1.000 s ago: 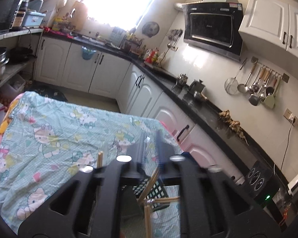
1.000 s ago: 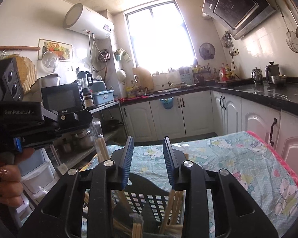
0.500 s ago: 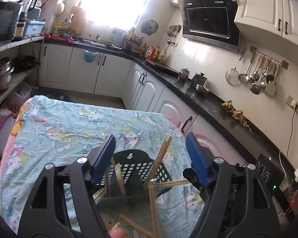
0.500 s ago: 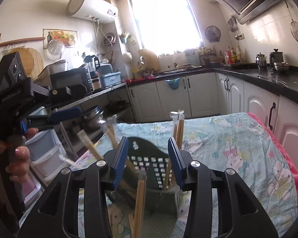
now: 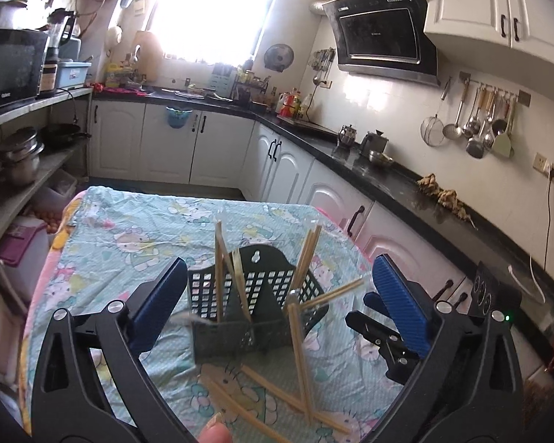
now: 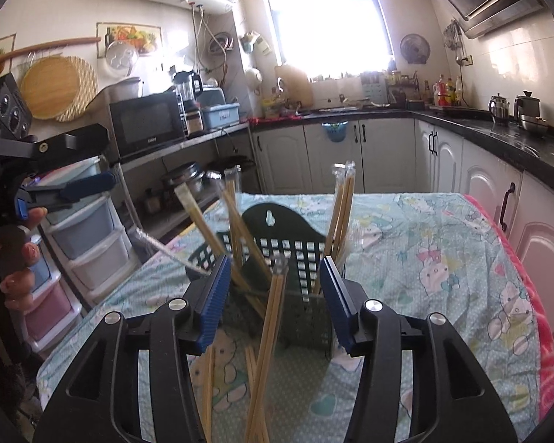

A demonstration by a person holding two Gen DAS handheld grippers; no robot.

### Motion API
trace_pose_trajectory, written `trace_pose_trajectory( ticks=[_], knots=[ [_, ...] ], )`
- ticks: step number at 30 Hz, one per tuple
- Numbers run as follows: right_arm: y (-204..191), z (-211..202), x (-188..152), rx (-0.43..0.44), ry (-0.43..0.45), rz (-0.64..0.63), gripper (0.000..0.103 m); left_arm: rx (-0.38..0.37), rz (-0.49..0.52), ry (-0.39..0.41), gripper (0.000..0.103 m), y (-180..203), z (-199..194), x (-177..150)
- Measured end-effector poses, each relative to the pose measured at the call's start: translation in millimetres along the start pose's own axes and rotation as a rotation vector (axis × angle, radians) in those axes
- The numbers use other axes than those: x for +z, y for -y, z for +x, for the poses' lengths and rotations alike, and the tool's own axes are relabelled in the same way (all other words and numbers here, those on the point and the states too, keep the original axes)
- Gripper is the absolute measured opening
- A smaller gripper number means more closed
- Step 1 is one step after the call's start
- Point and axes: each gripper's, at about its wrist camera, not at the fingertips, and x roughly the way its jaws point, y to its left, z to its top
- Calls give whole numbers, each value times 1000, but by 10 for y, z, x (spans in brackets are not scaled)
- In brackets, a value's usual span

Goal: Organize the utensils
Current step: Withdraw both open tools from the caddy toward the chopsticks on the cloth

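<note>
A dark green perforated utensil basket stands on the table. Several wrapped pairs of wooden chopsticks lean out of it at different angles. More chopsticks lie loose on the cloth in front of it. My left gripper is wide open and empty, held above and in front of the basket. My right gripper is open and empty, its fingers on either side of the basket's near edge. The left gripper also shows at the left of the right wrist view.
The table has a pale green cartoon-print cloth with a pink edge at the right. White cabinets and a black counter run behind and to the right. Shelves and plastic drawers stand at the left.
My left gripper has opened from shut to wide open and drawn back from the basket. My right gripper has opened wider. More chopsticks now stand in the basket.
</note>
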Motion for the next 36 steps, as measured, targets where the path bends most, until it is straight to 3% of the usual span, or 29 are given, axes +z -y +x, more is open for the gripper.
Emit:
trace_pose_trajectory(
  ticks=[14, 36],
  knots=[
    [-100, -130, -202, 9, -62, -67, 50, 77, 46, -40, 93, 14, -122, -374],
    [43, -129, -693, -46, -248, -124, 50, 118, -18, -176, 93, -162, 29, -941]
  ],
)
